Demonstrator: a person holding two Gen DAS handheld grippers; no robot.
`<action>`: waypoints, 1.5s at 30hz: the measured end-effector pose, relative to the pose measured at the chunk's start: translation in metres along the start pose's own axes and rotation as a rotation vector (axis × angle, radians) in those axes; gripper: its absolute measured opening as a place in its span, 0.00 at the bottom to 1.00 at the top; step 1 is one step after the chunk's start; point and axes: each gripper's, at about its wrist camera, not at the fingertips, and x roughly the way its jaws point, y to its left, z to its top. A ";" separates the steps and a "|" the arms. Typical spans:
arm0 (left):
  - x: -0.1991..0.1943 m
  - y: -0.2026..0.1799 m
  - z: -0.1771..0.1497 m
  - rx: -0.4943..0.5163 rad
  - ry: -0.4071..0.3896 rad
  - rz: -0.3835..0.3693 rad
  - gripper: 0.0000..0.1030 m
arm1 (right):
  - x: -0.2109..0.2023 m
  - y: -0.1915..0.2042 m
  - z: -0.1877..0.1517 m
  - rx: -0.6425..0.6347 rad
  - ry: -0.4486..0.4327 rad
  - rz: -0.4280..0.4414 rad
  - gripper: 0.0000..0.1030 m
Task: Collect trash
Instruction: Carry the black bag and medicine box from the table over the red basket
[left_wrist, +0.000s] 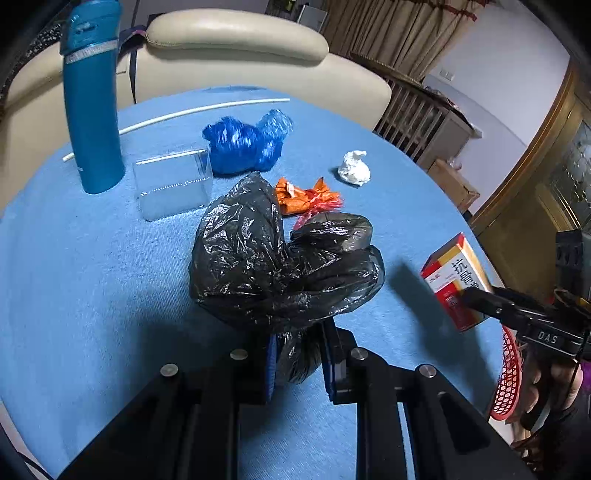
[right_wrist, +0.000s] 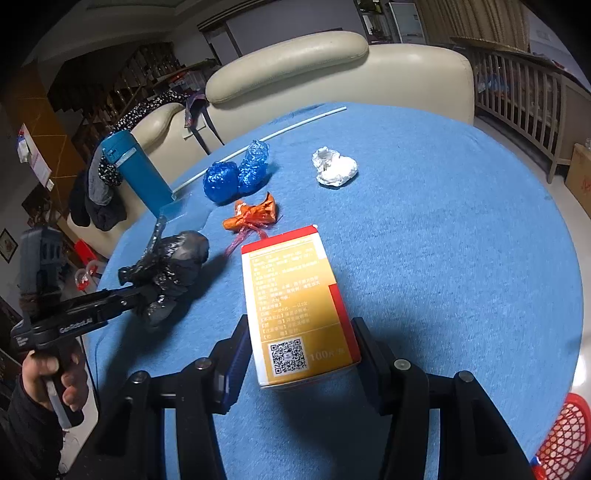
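My left gripper (left_wrist: 297, 363) is clamped tight on the gathered tail of a black plastic bag (left_wrist: 280, 266), whose crumpled bulk billows out ahead of the fingers, just above the blue tablecloth (left_wrist: 92, 295). My right gripper (right_wrist: 301, 354) squeezes a red and yellow box (right_wrist: 295, 306) by its two long sides, near the end with the square code, the far end pointing out over the cloth.

Both pieces look ready to go to the red basket (right_wrist: 563, 439), which peeks in past the table edge at my lower right. The bag is slippery film, so I judge it best to keep the pinch firm and lift it clear before swinging, or the loose folds will drag. The box is stiff and should travel well if I hold it level.

Near the bag lie an orange wrapper (left_wrist: 306, 195), a blue plastic wad (left_wrist: 243, 142) and a clear box (left_wrist: 171, 186), with a tall blue bottle (left_wrist: 92, 107) behind, easy to topple. A white paper ball (left_wrist: 354, 168) sits apart. The cloth to my right is bare, so that is the free path.
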 end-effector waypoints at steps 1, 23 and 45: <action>-0.006 -0.002 -0.002 -0.007 -0.009 -0.007 0.21 | -0.002 0.000 -0.001 0.002 -0.003 0.000 0.54; -0.005 -0.096 -0.017 0.073 -0.036 -0.113 0.21 | -0.100 -0.070 -0.047 0.175 -0.129 -0.126 0.54; 0.008 -0.214 -0.031 0.296 0.014 -0.270 0.21 | -0.195 -0.185 -0.147 0.401 -0.117 -0.404 0.54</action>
